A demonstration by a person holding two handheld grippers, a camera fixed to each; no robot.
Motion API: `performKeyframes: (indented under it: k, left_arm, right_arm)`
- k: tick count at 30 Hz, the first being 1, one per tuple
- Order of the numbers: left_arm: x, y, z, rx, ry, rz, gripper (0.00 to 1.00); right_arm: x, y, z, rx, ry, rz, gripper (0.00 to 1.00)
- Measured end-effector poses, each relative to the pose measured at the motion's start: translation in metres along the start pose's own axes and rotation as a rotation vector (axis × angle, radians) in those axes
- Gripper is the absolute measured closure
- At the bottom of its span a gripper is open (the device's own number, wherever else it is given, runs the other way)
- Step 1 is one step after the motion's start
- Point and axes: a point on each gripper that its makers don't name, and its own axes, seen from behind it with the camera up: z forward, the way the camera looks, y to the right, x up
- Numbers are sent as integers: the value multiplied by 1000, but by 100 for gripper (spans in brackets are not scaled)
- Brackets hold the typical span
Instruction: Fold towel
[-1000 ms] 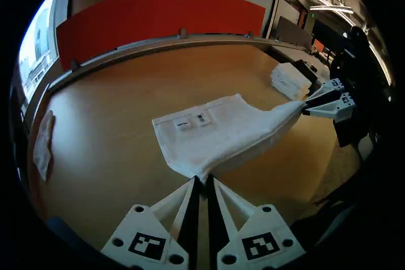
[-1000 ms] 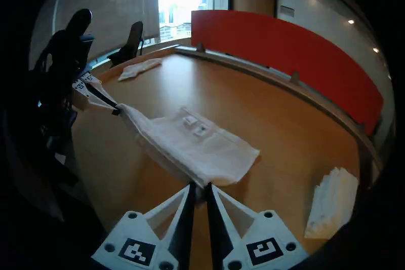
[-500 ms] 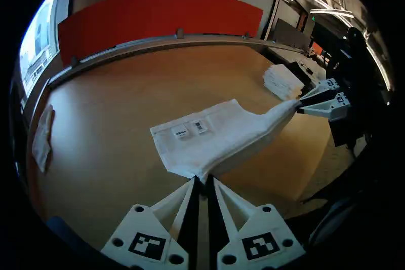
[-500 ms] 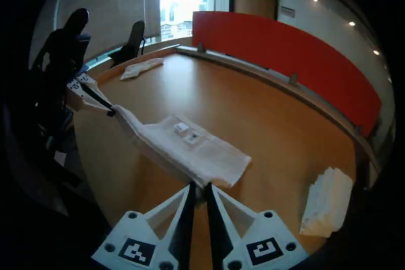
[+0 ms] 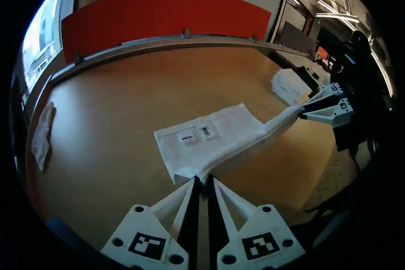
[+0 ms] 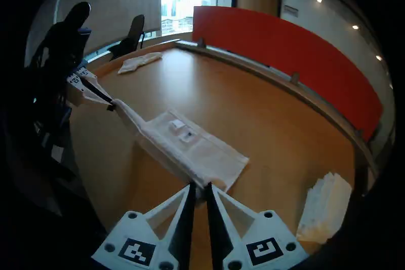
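Left gripper (image 5: 202, 179), right gripper (image 6: 199, 185): yours, each pinching a white cloth towel (image 5: 217, 136) corner, lower centre; mid-fold, likely next lay corners forward.

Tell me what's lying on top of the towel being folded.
Two small tags sit side by side on the towel. The table shows around it; whatever lies beneath the cloth is covered.

Left gripper (image 5: 202, 180) low, level, fingers pinched together on towel (image 5: 217, 136) corner. Right gripper (image 6: 200, 186) same pose, clamped on other near corner. Grippers well apart, fingertips angled toward each other.
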Motion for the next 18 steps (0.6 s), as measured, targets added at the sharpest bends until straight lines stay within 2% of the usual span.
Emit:
performKeyframes:
  k: [9, 18]
  left_arm:
    - [9, -16, 28, 31, -6, -19, 90]
    - [14, -29, 56, 36, -29, 11, 90]
  right_arm:
    - [1, 18, 26, -3, -30, 4, 85]
    - [-6, 30, 46, -5, -69, 25, 85]
